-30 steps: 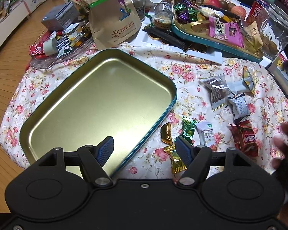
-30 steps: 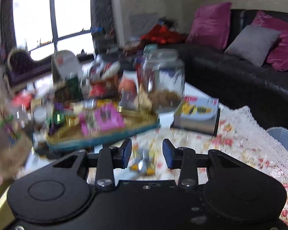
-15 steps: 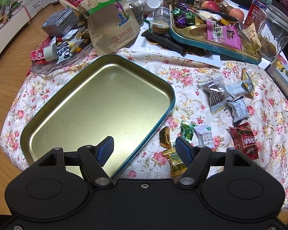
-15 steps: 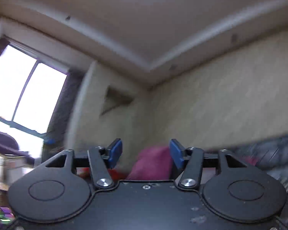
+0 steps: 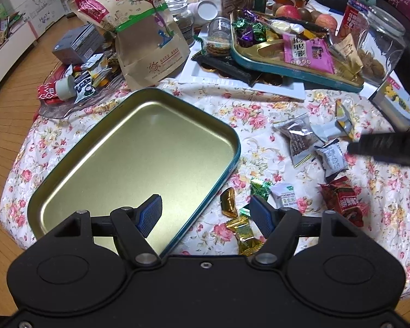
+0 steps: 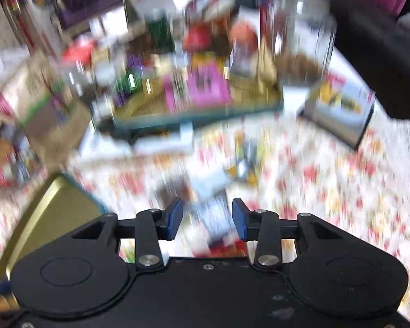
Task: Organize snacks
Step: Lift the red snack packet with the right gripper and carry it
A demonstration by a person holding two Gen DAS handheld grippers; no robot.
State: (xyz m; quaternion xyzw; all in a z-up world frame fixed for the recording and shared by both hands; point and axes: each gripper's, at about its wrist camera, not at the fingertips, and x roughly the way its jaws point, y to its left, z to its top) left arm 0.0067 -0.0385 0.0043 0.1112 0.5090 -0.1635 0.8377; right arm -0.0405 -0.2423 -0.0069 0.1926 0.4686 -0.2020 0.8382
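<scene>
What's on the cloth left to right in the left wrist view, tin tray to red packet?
Tin tray → gold candy → green candy → white sachet → red packet.

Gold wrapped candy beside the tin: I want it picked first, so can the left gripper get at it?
Probably yes: the gold wrapped candy lies uncovered on the cloth just ahead of the open left gripper.
</scene>
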